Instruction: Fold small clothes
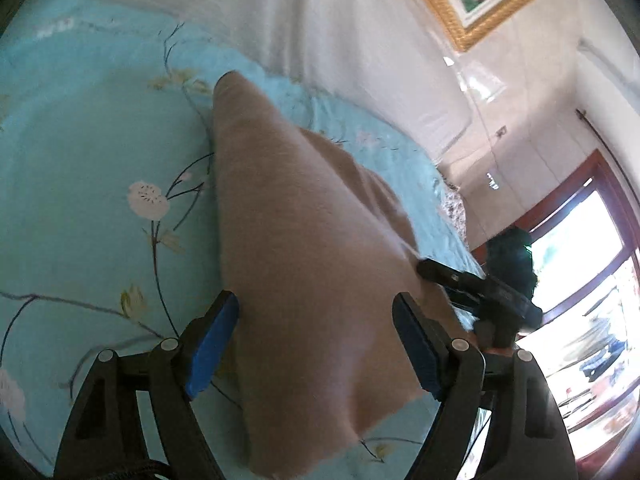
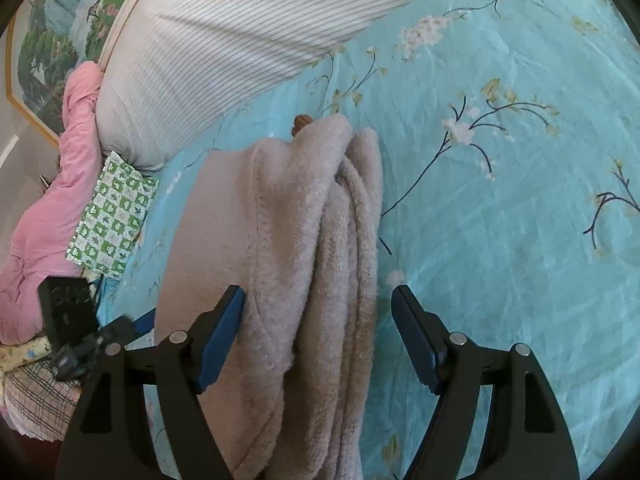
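Both claws tilt down toward the bed w/ the light blue flowered sheet (image 2: 500, 220). The left claw (image 1: 316, 344) is spread wide, its blue pads (image 1: 214, 344) on each side of the soft tan fleece garment (image 1: 296, 248); the left pad sits right at the cloth's edge but the pads don't squeeze it. The cloth lies flat on the sheet & runs up to a rounded tip. Left view is a bit blurry. The right claw (image 2: 318, 338) is spread wide too, above the same fleece (image 2: 304, 240), which looks grey-pink here & is bunched in thick folds w/ a seam line. Its left pad (image 2: 222, 340) is over the cloth, the right pad over bare sheet just beside it; neither pinches anything. Only the right view shows a white striped pillow (image 2: 224, 36), a pink quilt (image 2: 44, 216), a green-and-white checked cloth (image 2: 114, 216), a small brown thing (image 2: 301, 122) peeking from behind the fleece, & the other claw at the left edge. Only the left view shows a bright window w/ a red-brown frame (image 1: 592, 224), a gold picture frame (image 1: 448, 12) & the other claw off to the right, past the fleece.
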Tool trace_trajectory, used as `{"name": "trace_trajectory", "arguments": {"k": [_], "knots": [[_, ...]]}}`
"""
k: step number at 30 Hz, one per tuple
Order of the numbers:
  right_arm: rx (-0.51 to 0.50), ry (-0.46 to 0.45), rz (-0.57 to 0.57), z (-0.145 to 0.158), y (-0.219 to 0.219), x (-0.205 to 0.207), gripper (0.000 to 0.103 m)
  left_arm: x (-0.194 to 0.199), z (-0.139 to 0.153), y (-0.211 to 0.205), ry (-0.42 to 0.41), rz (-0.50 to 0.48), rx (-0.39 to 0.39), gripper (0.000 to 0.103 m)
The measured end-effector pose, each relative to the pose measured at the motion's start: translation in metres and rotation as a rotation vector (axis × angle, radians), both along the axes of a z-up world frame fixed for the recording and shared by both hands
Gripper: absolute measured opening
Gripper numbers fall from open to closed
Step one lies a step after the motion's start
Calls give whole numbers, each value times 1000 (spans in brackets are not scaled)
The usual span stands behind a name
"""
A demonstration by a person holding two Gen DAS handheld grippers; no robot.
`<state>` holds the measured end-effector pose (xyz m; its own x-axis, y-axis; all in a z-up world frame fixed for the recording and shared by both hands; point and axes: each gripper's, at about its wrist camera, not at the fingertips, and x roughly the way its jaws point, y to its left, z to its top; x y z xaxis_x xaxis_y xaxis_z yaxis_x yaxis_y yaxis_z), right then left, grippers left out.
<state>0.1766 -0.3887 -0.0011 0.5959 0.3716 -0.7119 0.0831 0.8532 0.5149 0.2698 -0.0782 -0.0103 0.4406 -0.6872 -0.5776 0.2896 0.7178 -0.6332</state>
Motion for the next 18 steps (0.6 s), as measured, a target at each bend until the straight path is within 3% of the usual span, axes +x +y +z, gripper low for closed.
{"name": "trace_trajectory", "arguments": {"k": [5,11,18], "knots": [[1,-1,14,0,1,4,76,23,-19,3,75,-8,-7,80],[23,3,19,-6,3,9,76,46,-39,-2,140,-38,-54,90],[90,9,30,-15,2,13,75,63,-42,-16,135,-78,-54,92]]}}
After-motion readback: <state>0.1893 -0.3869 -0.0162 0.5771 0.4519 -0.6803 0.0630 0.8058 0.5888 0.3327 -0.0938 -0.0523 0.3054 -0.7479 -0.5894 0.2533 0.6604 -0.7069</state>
